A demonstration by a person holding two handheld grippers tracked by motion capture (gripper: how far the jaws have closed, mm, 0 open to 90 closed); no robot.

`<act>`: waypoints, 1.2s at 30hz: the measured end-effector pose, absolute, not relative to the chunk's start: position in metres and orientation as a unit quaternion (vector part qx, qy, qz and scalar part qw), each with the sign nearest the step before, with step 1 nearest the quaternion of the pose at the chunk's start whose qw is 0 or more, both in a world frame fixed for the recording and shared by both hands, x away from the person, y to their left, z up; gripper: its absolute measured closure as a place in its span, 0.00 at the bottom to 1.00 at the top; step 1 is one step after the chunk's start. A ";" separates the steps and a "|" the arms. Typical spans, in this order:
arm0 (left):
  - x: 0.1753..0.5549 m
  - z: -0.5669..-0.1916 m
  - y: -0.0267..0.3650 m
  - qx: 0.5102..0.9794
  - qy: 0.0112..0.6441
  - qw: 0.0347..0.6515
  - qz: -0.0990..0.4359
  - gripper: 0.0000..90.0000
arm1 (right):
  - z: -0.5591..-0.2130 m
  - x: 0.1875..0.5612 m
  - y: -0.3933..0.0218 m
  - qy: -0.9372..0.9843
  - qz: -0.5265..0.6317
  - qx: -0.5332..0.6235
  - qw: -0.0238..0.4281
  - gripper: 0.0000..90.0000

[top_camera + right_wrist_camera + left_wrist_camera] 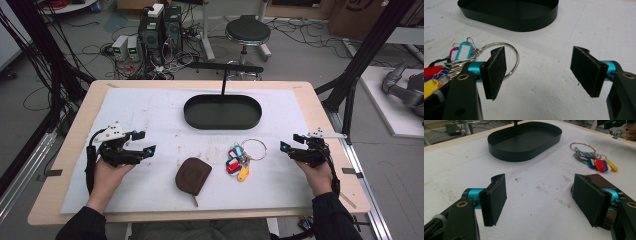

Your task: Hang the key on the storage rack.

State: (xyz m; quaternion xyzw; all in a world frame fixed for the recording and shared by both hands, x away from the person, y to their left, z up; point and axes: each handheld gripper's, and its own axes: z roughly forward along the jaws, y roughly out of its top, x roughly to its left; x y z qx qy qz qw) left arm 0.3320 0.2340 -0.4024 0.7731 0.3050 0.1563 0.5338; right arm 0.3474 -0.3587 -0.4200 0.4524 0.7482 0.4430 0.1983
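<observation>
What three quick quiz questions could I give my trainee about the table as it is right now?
1. True or false: the black oval tray has something in it.
2. Which lies nearer the right gripper: the brown pouch or the key ring with coloured tags?
3. How do the jaws of the left gripper stand?

Key
1. False, the tray is bare.
2. The key ring with coloured tags.
3. Open, holding nothing.
</observation>
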 end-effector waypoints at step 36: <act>0.332 -0.406 0.230 0.772 0.316 0.530 0.156 0.31 | -0.448 0.375 -0.298 0.809 0.348 0.441 0.175 0.77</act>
